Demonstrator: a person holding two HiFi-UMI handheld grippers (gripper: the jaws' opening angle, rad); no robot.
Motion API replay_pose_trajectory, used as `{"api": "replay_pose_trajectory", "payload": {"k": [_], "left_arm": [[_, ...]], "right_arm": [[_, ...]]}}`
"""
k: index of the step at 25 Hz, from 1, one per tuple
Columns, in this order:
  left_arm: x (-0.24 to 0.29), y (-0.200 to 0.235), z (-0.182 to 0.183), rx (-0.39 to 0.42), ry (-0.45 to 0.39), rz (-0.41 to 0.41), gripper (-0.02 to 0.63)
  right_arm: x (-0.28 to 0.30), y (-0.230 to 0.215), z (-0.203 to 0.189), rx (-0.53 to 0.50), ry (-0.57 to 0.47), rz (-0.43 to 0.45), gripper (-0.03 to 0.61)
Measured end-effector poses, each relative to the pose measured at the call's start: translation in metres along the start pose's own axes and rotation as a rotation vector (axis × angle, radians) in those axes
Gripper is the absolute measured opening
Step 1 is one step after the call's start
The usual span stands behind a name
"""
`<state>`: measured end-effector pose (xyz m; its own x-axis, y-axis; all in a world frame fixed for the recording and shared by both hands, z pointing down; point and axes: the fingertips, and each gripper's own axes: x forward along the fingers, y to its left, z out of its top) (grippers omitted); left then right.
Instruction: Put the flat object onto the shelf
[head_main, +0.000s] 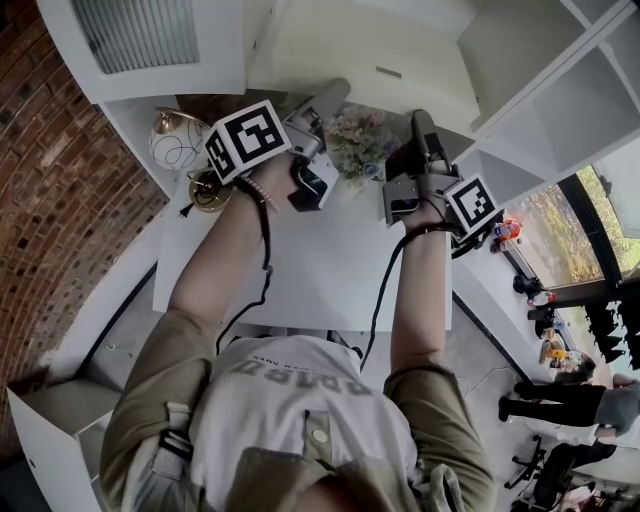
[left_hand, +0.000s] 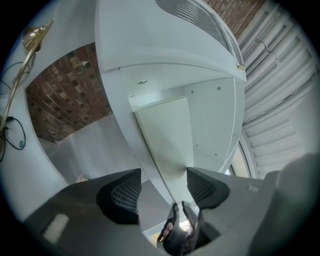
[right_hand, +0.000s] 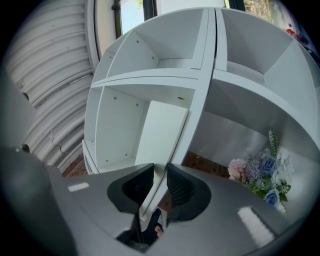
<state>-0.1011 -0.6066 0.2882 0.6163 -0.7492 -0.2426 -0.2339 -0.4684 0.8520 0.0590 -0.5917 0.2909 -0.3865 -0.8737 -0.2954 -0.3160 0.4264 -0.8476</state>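
The flat object is a white board (head_main: 365, 50) held up above the table, in front of me. My right gripper (head_main: 422, 130) is shut on the board's lower edge. In the right gripper view the board (right_hand: 162, 130) rises from the narrow jaws (right_hand: 160, 182) against the white shelf unit (right_hand: 150, 75) with its open compartments. My left gripper (head_main: 325, 105) stands open. In the left gripper view the board (left_hand: 167, 135) tapers down between the wide jaws (left_hand: 162, 187), and neither pad touches it. The shelf unit (head_main: 560, 90) stands at the upper right.
A white table (head_main: 300, 270) lies below the grippers. On it stand a bunch of flowers (head_main: 360, 140), a gold lamp base (head_main: 205, 190) and a glass globe (head_main: 178, 140). A brick wall (head_main: 50, 200) runs along the left. A white cabinet with a vent (head_main: 140, 40) hangs above.
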Motion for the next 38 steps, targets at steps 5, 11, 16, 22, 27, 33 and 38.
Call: {"api": "replay_pose_trajectory", "payload": {"k": [5, 11, 16, 22, 27, 33, 38], "left_arm": [[-0.002, -0.002, 0.001, 0.006, -0.007, -0.004, 0.299], [-0.016, -0.012, -0.007, 0.158, 0.008, 0.007, 0.299], [-0.034, -0.020, -0.018, 0.434, 0.028, 0.080, 0.290], [-0.068, -0.036, -0.035, 0.863, 0.017, 0.205, 0.227], [-0.097, -0.053, -0.057, 1.134, -0.008, 0.283, 0.152], [-0.132, -0.058, -0.091, 1.280, 0.000, 0.358, 0.066], [-0.155, -0.055, -0.114, 1.301, 0.003, 0.394, 0.008]], "right_arm": [[-0.002, 0.001, 0.000, -0.013, -0.002, -0.003, 0.087], [-0.020, 0.014, 0.008, -0.193, -0.009, -0.024, 0.121], [-0.038, 0.032, 0.009, -0.427, 0.003, -0.059, 0.126], [-0.070, 0.044, -0.007, -0.740, 0.046, -0.121, 0.095], [-0.100, 0.043, -0.029, -0.896, 0.104, -0.142, 0.054], [-0.140, 0.042, -0.050, -1.032, 0.136, -0.167, 0.028], [-0.167, 0.039, -0.068, -1.092, 0.149, -0.173, 0.006]]}}
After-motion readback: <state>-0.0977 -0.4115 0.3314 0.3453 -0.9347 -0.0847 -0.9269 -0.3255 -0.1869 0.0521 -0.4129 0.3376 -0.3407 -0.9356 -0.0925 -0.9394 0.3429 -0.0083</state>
